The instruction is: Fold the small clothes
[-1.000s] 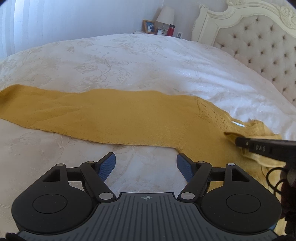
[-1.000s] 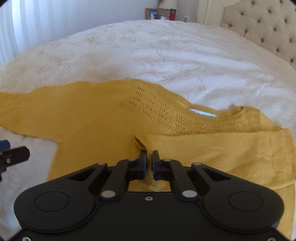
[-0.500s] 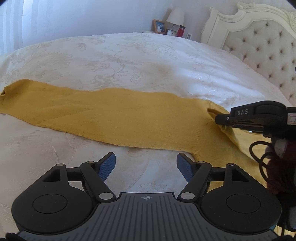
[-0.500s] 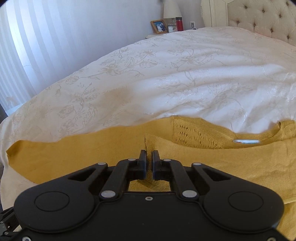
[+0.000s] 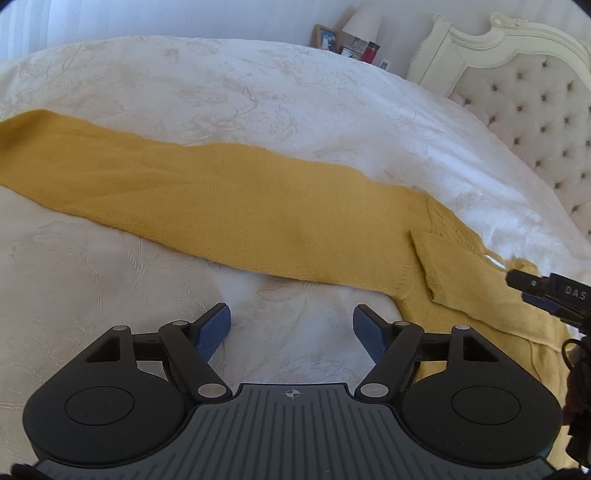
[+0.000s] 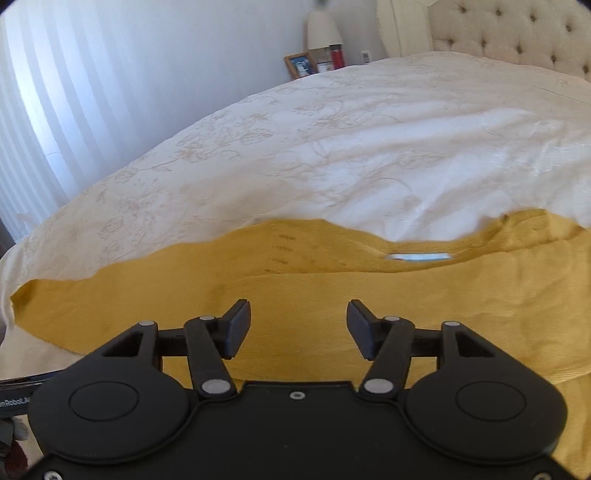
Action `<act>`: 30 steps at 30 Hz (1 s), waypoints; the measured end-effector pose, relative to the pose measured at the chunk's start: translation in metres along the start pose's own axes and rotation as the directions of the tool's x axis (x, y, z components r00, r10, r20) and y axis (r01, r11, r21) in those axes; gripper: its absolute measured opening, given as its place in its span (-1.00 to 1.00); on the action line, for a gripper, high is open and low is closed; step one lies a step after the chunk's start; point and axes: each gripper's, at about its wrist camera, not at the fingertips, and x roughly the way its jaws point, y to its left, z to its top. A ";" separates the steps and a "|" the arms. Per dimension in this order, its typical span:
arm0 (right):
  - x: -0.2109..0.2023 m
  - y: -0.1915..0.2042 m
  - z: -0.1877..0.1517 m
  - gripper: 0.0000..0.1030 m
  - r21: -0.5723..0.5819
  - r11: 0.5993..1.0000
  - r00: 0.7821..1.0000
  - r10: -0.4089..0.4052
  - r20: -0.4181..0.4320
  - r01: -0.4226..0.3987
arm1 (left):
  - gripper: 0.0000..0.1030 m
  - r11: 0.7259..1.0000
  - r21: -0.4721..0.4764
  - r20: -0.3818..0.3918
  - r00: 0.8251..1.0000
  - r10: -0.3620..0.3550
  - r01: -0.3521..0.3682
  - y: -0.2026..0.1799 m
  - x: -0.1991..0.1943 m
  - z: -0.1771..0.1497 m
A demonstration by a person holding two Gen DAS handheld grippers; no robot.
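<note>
Left gripper [image 5: 291, 328]: right up close in the left wrist view, jaws standing wide, blue pads apart with nothing between them, only white bedspread beneath.
Right gripper [image 6: 298, 325]: nearest thing in the right wrist view, and its jaws have just been opening; they stand apart now, nothing pinched, yellow knit showing in the gap below them. From the left wrist view its black tip pokes in at the right edge [image 5: 546, 295], above the yellow cloth.
Yellow sweater [image 5: 229, 199]: spread flat on the bed, just beyond both grippers. One long sleeve runs out to the left across the bedspread, smooth and straight. In the right wrist view [image 6: 406, 306] the other sleeve lies folded across the body, under the open jaws.
Folded sleeve end [image 5: 439, 266]: its cuff corner sits on the body near the shoulder, edges a little raised.
Lace panel [image 6: 284, 247]: openwork rows on the shoulder, just past the folded sleeve.
Neck label [image 6: 419, 256]: a pale strip at the collar, blurred, lettering unreadable.
Bedspread [image 5: 229, 92]: white with a faint floral pattern, some creases toward the headboard side.
Headboard [image 5: 535, 96]: cream, button-tufted, carved frame, off to the far right.
Nightstand things: a framed photo [image 6: 301, 64], a red cup [image 6: 337, 56] and a white lamp [image 6: 323, 29], far back against the wall.
Curtain [image 6: 55, 92]: pale, pleated, bright with daylight at the far left.
</note>
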 end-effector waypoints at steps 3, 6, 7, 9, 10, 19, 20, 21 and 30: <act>-0.010 -0.053 -0.001 0.25 0.078 0.989 0.992 -0.128 0.014 0.127 | 0.44 0.999 0.026 0.008 1.000 0.021 -0.021 -0.002 0.004 -0.003; -0.021 -0.100 -0.001 0.25 0.126 0.963 0.970 -0.242 0.031 0.237 | 0.73 0.998 0.067 0.024 1.000 0.016 -0.018 -0.009 0.008 -0.010; -0.024 -0.113 -0.003 0.25 0.139 0.955 0.963 -0.269 0.029 0.263 | 0.78 0.997 0.080 0.032 0.999 0.013 -0.016 -0.011 0.008 -0.013; -0.025 -0.136 -0.005 0.25 0.174 0.939 0.953 -0.303 0.004 0.298 | 0.87 0.994 0.102 0.049 0.998 0.027 -0.032 -0.016 0.010 -0.018; -0.026 -0.150 -0.010 0.25 0.198 0.928 0.948 -0.317 -0.021 0.314 | 0.92 0.992 0.119 0.057 0.998 0.030 -0.037 -0.018 0.012 -0.020; -0.026 -0.165 -0.041 0.36 0.126 0.934 0.941 -0.339 0.015 0.335 | 1.00 0.959 0.247 0.122 0.986 0.111 -0.139 -0.036 0.020 -0.037; -0.027 -0.162 -0.043 0.39 0.098 0.937 0.940 -0.340 0.027 0.336 | 0.99 0.961 0.247 0.117 0.988 0.101 -0.127 -0.034 0.019 -0.035; -0.027 -0.160 -0.044 0.40 0.084 0.938 0.940 -0.340 0.035 0.336 | 0.98 0.964 0.241 0.116 0.989 0.086 -0.112 -0.031 0.018 -0.035; -0.056 -0.121 -0.054 0.40 -0.054 0.958 0.951 -0.272 0.150 0.282 | 0.95 0.986 0.140 0.175 0.982 0.067 -0.092 0.011 -0.014 -0.018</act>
